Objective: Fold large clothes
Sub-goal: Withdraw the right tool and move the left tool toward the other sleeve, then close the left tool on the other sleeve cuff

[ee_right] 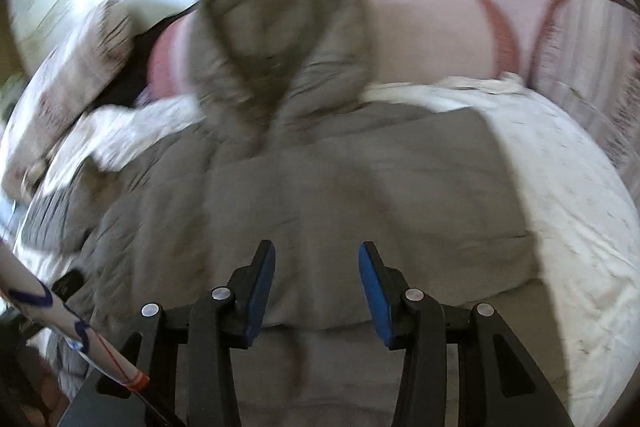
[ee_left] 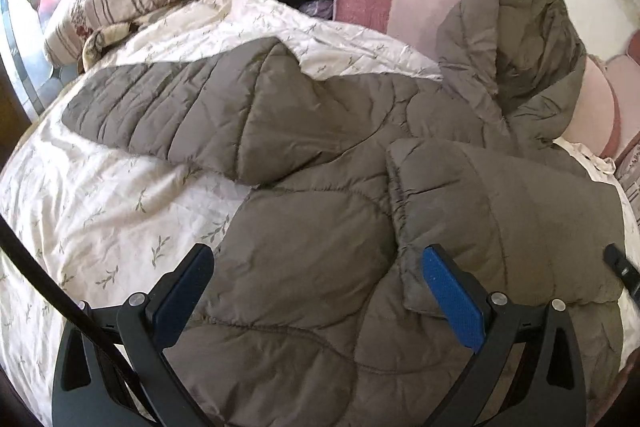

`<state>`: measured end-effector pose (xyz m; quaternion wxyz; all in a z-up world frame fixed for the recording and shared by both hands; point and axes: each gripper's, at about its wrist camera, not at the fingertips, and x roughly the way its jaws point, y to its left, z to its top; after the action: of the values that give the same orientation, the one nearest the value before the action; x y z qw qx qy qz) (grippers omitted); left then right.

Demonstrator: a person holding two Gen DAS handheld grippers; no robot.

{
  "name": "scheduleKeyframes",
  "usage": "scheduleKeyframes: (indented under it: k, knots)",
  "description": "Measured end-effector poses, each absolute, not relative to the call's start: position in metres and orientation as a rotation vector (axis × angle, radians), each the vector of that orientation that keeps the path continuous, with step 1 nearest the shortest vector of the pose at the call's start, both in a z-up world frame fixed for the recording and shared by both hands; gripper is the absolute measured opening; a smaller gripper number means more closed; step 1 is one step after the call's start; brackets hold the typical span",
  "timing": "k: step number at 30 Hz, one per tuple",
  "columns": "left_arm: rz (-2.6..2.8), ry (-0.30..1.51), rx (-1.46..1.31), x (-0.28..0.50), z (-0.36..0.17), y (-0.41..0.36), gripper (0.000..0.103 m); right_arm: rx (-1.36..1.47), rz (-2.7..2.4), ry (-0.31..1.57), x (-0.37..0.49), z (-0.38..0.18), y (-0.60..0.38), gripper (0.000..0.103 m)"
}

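— Where's our hooded puffer jacket point(ee_left: 320, 163)?

— Spread on the floral quilt point(ee_left: 100, 195), hood point(ee_left: 516, 59) against the pink pillow point(ee_left: 408, 3), one sleeve point(ee_left: 500, 211) folded across the body.

— Our claws?

— Left gripper point(ee_left: 318, 267) gapes wide and the right gripper point(ee_right: 316, 267) stands partly open; neither holds anything.

— Handling?

— We judge it light, puffy, slippery; let's pinch the outstretched sleeve point(ee_left: 160, 111) by its cuff. We read no labels.
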<state>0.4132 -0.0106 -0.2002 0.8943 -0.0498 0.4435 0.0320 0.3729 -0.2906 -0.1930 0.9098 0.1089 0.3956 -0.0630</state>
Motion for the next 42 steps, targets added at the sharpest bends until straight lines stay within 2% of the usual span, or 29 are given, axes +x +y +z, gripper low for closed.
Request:
scheduleKeyframes:
  k: [5, 8, 19, 26, 30, 38, 40, 42]
  knots:
    - [0.058, 1.017, -0.090, 0.421, -0.222, -0.008, 0.103, 0.175, -0.080, 0.916, 0.385, -0.221, -0.261, 0.050]
    - [0.053, 1.016, -0.074, 0.419, -0.222, -0.010, 0.103, 0.131, -0.096, 0.952, 0.390, -0.230, -0.255, 0.051]
    - [0.051, 0.871, -0.175, 0.403, -0.180, 0.026, 0.103, 0.163, -0.016, 0.793, 0.370, -0.185, -0.238, 0.051]
    - [0.174, 0.857, -0.182, 0.403, -0.175, 0.080, 0.103, 0.097, 0.061, 0.823, 0.374, -0.199, -0.196, 0.051]
    - [0.217, 0.861, -0.206, 0.405, -0.176, 0.118, 0.103, 0.069, 0.032, 0.951, 0.387, -0.229, -0.192, 0.053]
    - [0.293, 0.828, -0.286, 0.416, -0.179, 0.201, 0.102, 0.118, 0.069, 0.874, 0.378, -0.203, -0.194, 0.053]
    - [0.286, 0.829, -0.361, 0.423, -0.180, 0.230, 0.088, 0.123, 0.068, 0.866, 0.377, -0.203, -0.195, 0.053]
    - [0.274, 0.832, -0.454, 0.431, -0.182, 0.256, 0.078, 0.142, 0.084, 0.866, 0.379, -0.203, -0.195, 0.053]
